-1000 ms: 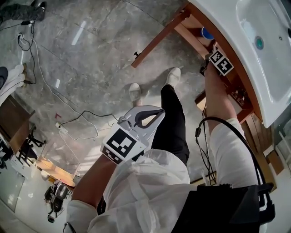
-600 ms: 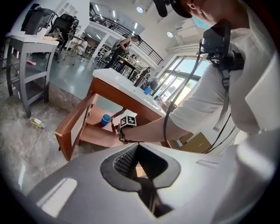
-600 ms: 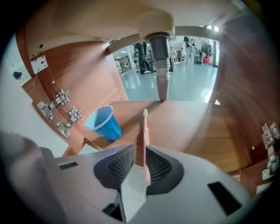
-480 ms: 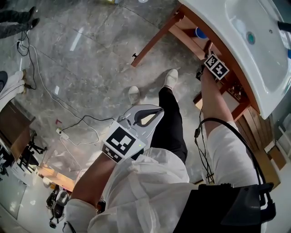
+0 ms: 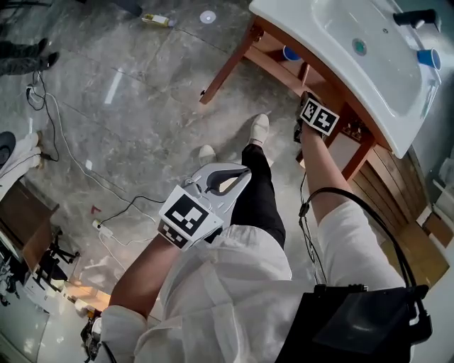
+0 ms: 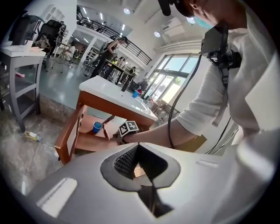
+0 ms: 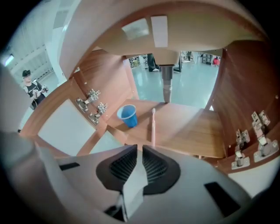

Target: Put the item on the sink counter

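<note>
A slim pink-and-white toothbrush (image 7: pixel 153 127) lies on the wooden shelf (image 7: pixel 192 127) inside the cabinet under the white sink counter (image 5: pixel 319 32). It points toward my right gripper (image 7: pixel 141 148). That gripper's jaws are closing to a narrow gap. The brush's near end sits just past the right jaw tip, and nothing shows between the pads. In the head view my right gripper (image 5: pixel 316 113) reaches under the counter's edge, its jaws hidden. My left gripper (image 5: pixel 247 172) hangs shut and empty at my left side.
A blue cup (image 7: pixel 127 116) stands on the shelf left of the toothbrush, below the drain pipe (image 7: pixel 167 85). Hinges (image 7: pixel 92 105) line the cabinet's walls. Another blue cup (image 5: pixel 428 58) and a black faucet (image 5: pixel 415 18) are on the counter. Cables (image 5: pixel 120 205) trail over the marble floor.
The head view has swung so that more of the sink and its faucet shows. My right gripper stays at the cabinet opening; the left one has hardly moved.
</note>
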A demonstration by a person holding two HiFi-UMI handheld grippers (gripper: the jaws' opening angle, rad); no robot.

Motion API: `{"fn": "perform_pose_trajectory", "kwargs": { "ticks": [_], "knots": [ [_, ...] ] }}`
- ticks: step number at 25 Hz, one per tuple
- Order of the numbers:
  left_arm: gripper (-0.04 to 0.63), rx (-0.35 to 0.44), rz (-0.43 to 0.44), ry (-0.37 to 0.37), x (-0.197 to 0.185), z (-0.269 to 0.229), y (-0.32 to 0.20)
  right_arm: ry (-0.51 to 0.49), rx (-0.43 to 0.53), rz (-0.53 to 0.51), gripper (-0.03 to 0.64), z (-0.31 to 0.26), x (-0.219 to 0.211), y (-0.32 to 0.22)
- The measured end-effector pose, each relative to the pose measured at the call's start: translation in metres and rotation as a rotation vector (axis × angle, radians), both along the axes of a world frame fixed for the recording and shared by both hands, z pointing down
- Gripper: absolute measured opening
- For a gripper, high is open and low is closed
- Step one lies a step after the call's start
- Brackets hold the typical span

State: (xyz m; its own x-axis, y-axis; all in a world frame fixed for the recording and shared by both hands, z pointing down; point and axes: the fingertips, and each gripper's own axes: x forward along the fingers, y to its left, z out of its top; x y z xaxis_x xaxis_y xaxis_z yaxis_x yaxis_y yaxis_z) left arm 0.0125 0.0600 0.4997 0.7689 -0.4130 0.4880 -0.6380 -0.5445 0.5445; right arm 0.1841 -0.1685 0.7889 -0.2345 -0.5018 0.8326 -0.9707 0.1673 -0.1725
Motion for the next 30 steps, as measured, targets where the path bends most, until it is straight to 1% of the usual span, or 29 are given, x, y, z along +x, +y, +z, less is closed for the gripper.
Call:
{"fn": "perform_pose_trajectory", "kwargs": {
  "ticks": [4, 7, 10, 12, 15, 18, 24, 27, 30],
  "knots": [
    [0.006, 0.035, 0.025, 0.006, -0.001, -0.025, 0.010, -0.002, -0.021, -0.093, 0.025, -0.039, -0.015, 0.032],
    [0.006, 0.065, 0.051, 0.011, -0.003, -0.042, 0.019, -0.016, -0.016, -0.153, 0.012, -0.077, -0.026, 0.055],
    [0.005, 0.096, 0.074, 0.016, -0.008, -0.063, 0.026, -0.032, -0.007, -0.240, 0.008, -0.123, -0.044, 0.077],
    [0.006, 0.111, 0.084, 0.019, -0.012, -0.076, 0.032, -0.063, -0.008, -0.289, 0.006, -0.155, -0.055, 0.095],
    [0.005, 0.138, 0.096, 0.008, -0.016, -0.093, 0.036, -0.116, -0.010, -0.333, 0.005, -0.202, -0.069, 0.123],
    [0.006, 0.165, 0.105, 0.005, -0.022, -0.109, 0.043, -0.146, -0.003, -0.380, 0.005, -0.248, -0.079, 0.154],
    [0.006, 0.197, 0.129, 0.005, -0.036, -0.139, 0.059, -0.186, 0.067, -0.457, 0.005, -0.326, -0.107, 0.211],
    [0.006, 0.215, 0.148, 0.007, -0.040, -0.153, 0.061, -0.203, 0.115, -0.469, 0.005, -0.358, -0.116, 0.225],
    [0.005, 0.233, 0.157, -0.006, -0.040, -0.164, 0.062, -0.209, 0.145, -0.490, 0.005, -0.382, -0.120, 0.241]
  ]
}}
